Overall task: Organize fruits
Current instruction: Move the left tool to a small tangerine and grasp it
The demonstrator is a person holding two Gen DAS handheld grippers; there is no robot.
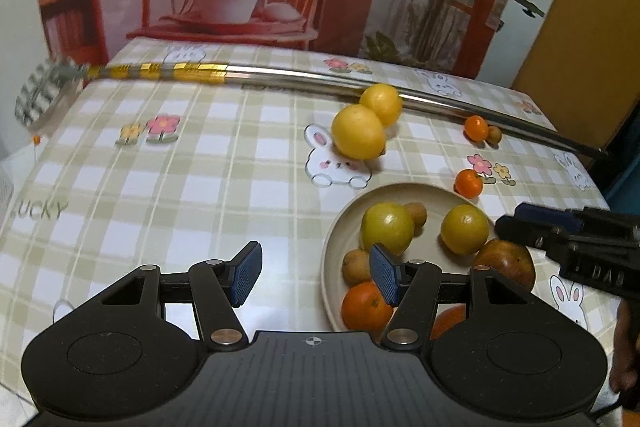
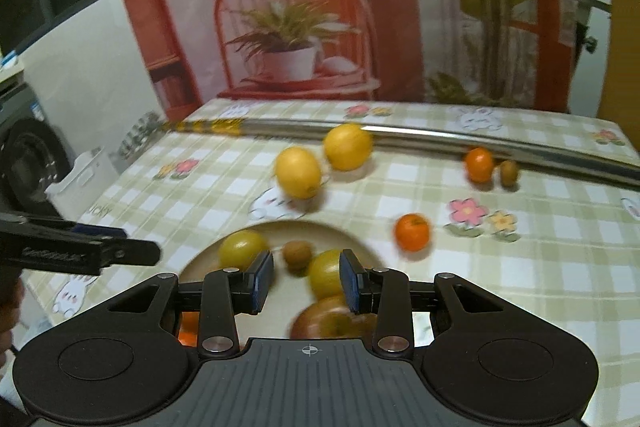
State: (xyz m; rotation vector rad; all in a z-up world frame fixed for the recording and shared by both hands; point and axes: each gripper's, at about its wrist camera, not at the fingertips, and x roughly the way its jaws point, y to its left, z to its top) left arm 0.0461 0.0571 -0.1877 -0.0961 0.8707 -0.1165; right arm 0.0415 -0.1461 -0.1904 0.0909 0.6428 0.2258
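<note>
Both my grippers, left [image 1: 316, 275] and right [image 2: 306, 281], jaws released and empty, over plate [image 1: 332, 247]; loose lemons [image 2: 298, 172] ahead on counter [image 1: 160, 187], right nearer.

Your left tongs [image 1: 316, 273] hung open and empty over the surface [image 1: 180, 195], beside the plate [image 1: 334, 239] of fruit. Two lemons [image 1: 358, 131] touched each other beyond it; your right tongs [image 1: 520, 225] reached over its far side.

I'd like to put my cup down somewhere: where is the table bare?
The tablecloth left of the plate and lemons is bare, up to the metal rod. It is crowded on the plate and around the small oranges beyond it.
</note>
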